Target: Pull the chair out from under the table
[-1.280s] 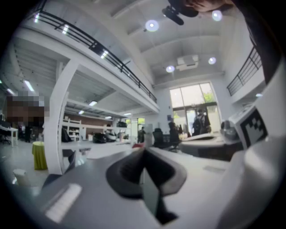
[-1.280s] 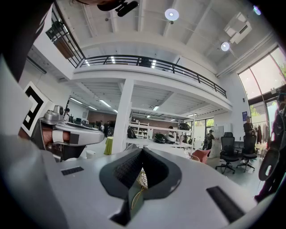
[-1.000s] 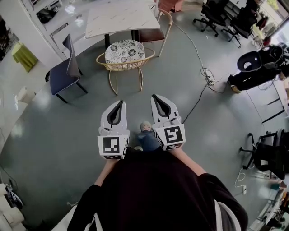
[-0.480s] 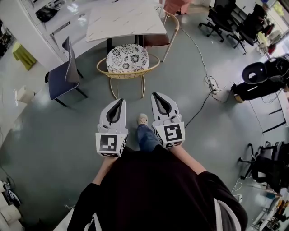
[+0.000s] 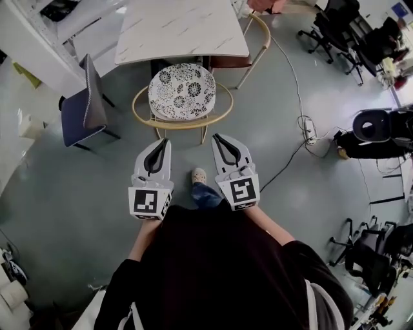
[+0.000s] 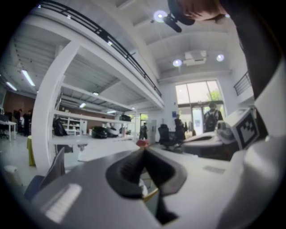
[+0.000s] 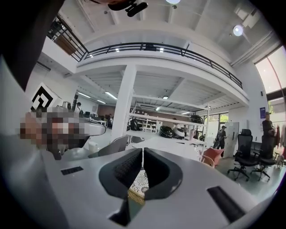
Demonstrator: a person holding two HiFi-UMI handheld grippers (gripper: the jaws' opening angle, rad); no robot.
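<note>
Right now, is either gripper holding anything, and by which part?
Nothing is held. The left gripper and right gripper are both shut and empty, not on the chair.

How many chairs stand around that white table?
3 clearly: the patterned-cushion chair at the near edge of the table, a dark blue chair at its left, a tan-framed chair at its right corner. A pinkish seat at the picture's top edge may be a fourth.
</note>
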